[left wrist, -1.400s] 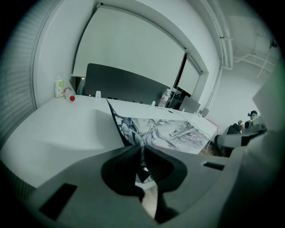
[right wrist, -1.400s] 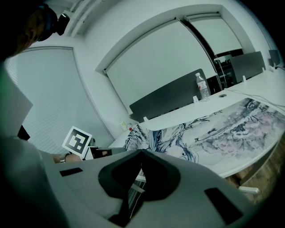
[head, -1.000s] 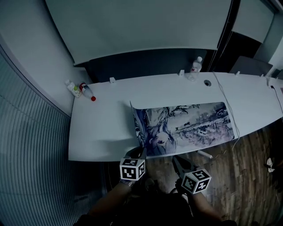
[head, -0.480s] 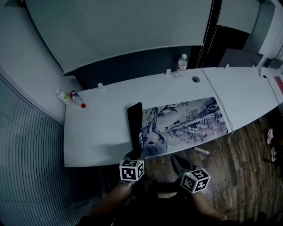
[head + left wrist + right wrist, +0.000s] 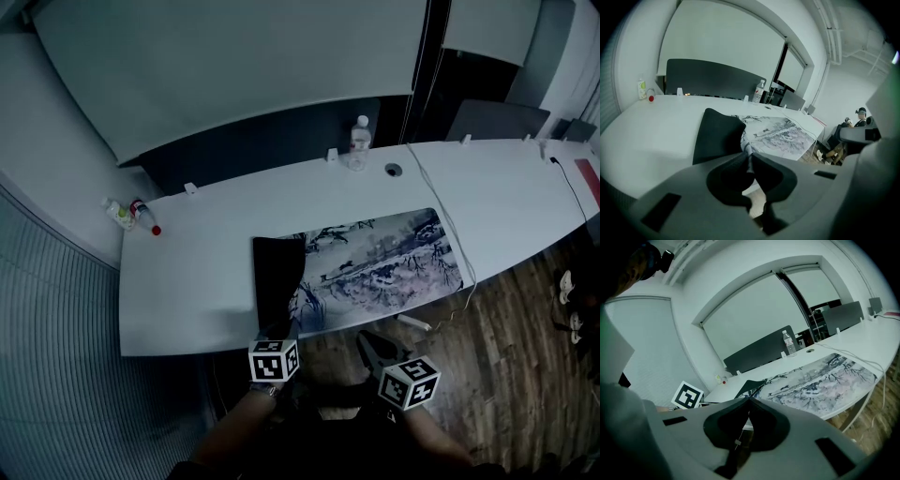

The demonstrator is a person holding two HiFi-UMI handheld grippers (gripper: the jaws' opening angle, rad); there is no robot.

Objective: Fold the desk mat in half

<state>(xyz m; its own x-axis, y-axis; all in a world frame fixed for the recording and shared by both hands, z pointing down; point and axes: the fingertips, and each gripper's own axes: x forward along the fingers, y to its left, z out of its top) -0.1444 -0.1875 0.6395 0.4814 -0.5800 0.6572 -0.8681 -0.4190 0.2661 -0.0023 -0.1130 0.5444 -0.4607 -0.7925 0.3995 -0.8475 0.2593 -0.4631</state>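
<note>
Now the left gripper (image 5: 748, 159) nips the desk mat (image 5: 384, 258) at lower left, right gripper (image 5: 749, 401) closed empty; pulling one corner may skew the fold.

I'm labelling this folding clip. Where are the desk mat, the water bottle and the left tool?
desk mat (image 5: 384, 258), head view, on its printed top face.
water bottle (image 5: 359, 145), head view, on its body.
left tool (image 5: 748, 158), left gripper view, between its tips, which pinch the mat's edge.

The ink-print desk mat (image 5: 375, 258) lies on the desk (image 5: 187, 281), left end lifted and curled over, black underside showing.
</note>
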